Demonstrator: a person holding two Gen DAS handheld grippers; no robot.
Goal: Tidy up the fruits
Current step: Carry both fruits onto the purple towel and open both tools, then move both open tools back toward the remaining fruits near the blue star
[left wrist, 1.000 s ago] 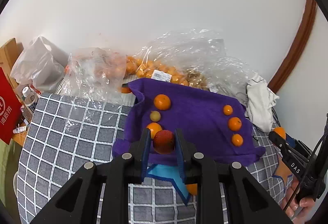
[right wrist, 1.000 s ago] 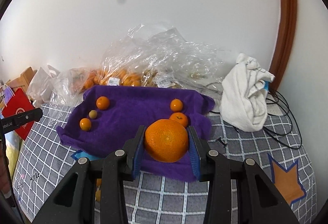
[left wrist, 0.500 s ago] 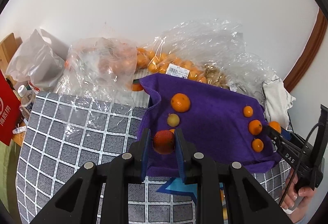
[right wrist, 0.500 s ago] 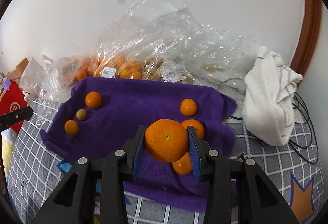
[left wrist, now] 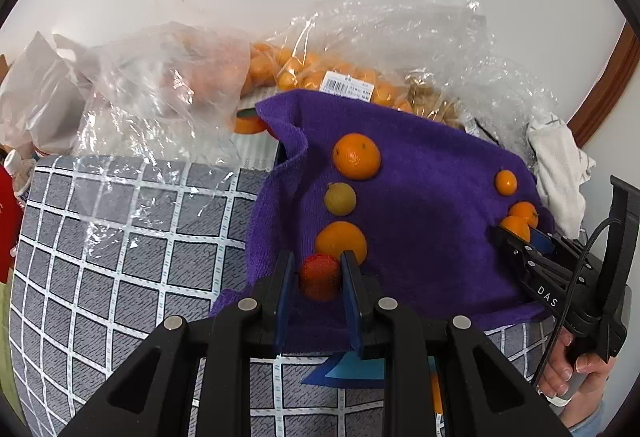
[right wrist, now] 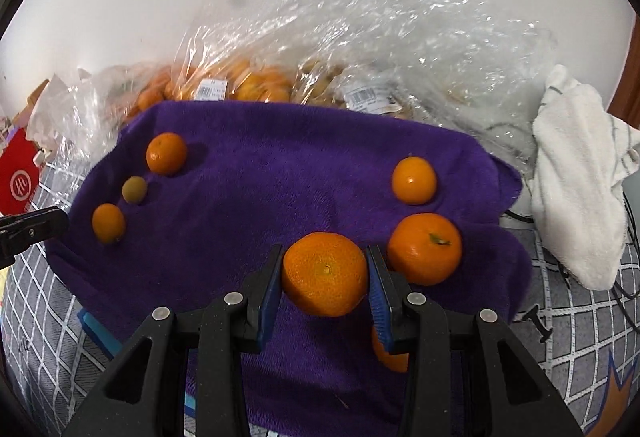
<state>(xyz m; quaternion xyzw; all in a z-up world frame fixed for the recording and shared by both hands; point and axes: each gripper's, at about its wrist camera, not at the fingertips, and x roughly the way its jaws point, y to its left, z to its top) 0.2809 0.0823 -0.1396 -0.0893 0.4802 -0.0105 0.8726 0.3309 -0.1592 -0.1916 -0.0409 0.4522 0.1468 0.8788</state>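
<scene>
A purple towel point(left wrist: 420, 205) point(right wrist: 280, 177) lies on the checked table. My left gripper point(left wrist: 318, 277) is shut on a small red fruit point(left wrist: 319, 276) just above the towel's near left part, in line with a column of an orange point(left wrist: 341, 242), a small yellow-green fruit point(left wrist: 340, 198) and a larger orange point(left wrist: 356, 156). My right gripper point(right wrist: 325, 275) is shut on a big orange point(right wrist: 325, 273) over the towel's near right part, beside two oranges point(right wrist: 424, 248) point(right wrist: 414, 180); a third orange point(right wrist: 386, 351) is half hidden under its right finger.
Clear plastic bags of oranges point(left wrist: 320, 77) point(right wrist: 248, 81) crowd the wall behind the towel. A white cloth point(right wrist: 580, 173) and black cables lie to the right. A red box point(right wrist: 18, 179) stands at the left edge. A hand point(left wrist: 576, 369) holds the right gripper's handle.
Both grippers have come down and forward over the towel, each still holding its fruit. The towel and its fruits look larger and nearer.
</scene>
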